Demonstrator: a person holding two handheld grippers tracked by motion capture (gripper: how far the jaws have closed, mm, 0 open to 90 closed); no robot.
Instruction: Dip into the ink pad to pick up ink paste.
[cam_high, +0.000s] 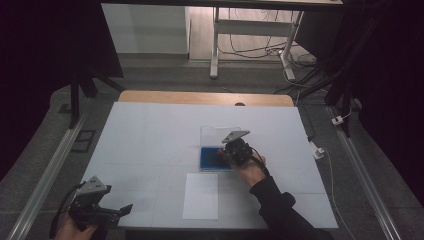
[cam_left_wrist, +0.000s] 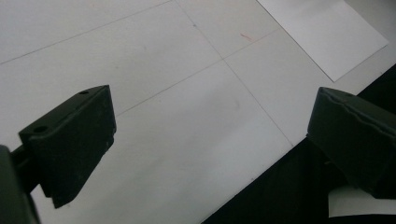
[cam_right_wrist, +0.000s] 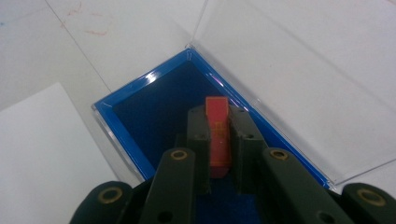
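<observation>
A shallow blue-lined box (cam_high: 209, 159) (cam_right_wrist: 154, 105) lies near the table's middle, its clear lid (cam_high: 219, 135) (cam_right_wrist: 285, 60) folded open flat behind it. My right gripper (cam_high: 226, 154) (cam_right_wrist: 218, 112) hovers over the box's right part, shut on a small red-orange block (cam_right_wrist: 218, 137) that stands out a little past the jaw tips. At the table's near left corner my left gripper (cam_high: 125, 210) (cam_left_wrist: 210, 126) is held level and pointing right, open, with nothing but bare table between its fingers (cam_left_wrist: 70, 135).
A white sheet of paper (cam_high: 201, 196) (cam_left_wrist: 327, 32) (cam_right_wrist: 42, 154) lies just in front of the box. The white table top (cam_high: 150, 135) has thin pencil lines; its front edge (cam_left_wrist: 261, 172) runs under the left gripper. Dark floor rails flank the table.
</observation>
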